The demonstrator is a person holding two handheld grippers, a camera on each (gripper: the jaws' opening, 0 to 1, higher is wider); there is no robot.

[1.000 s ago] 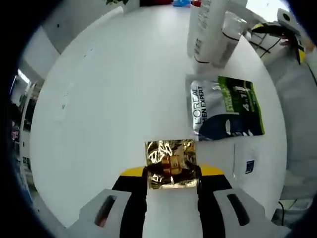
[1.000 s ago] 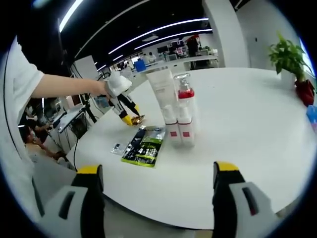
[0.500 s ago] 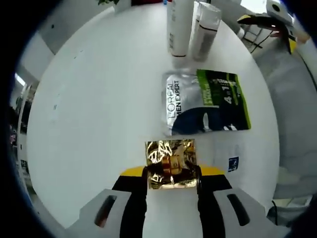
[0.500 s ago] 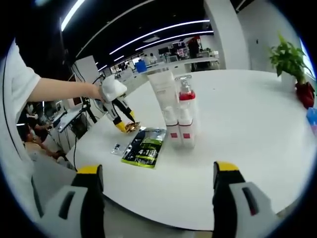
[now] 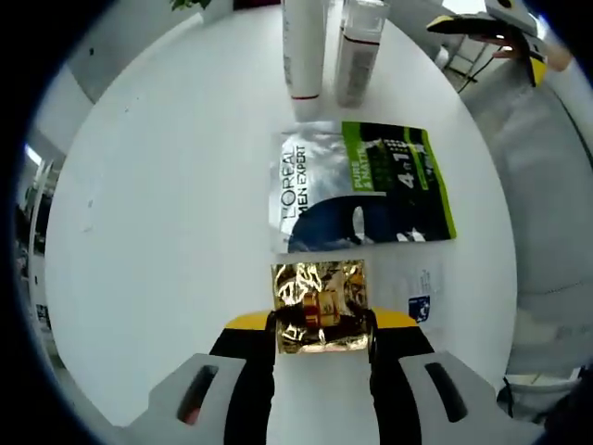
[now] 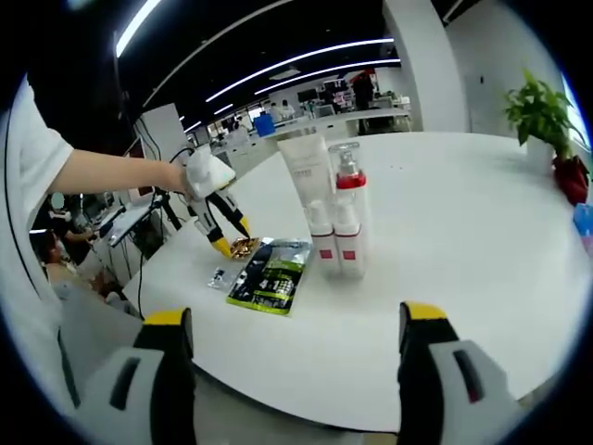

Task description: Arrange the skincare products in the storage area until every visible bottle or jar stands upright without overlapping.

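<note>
Since a second ago we have carried the gold foil sachet (image 5: 320, 307) toward the green-and-silver sachet (image 5: 361, 185), which now lies just beyond it, flat on the white counter (image 5: 167, 185). We judge this brings the packets together near the upright bottles (image 6: 332, 213). Our left gripper (image 5: 321, 326) pinches the gold sachet between its fingers; it is crinkled, shiny, held just over the counter. A small clear packet (image 5: 415, 295) lies beside it. Farther right, our right gripper (image 6: 287, 348) hangs before the counter edge, fingers spread, holding nothing.
</note>
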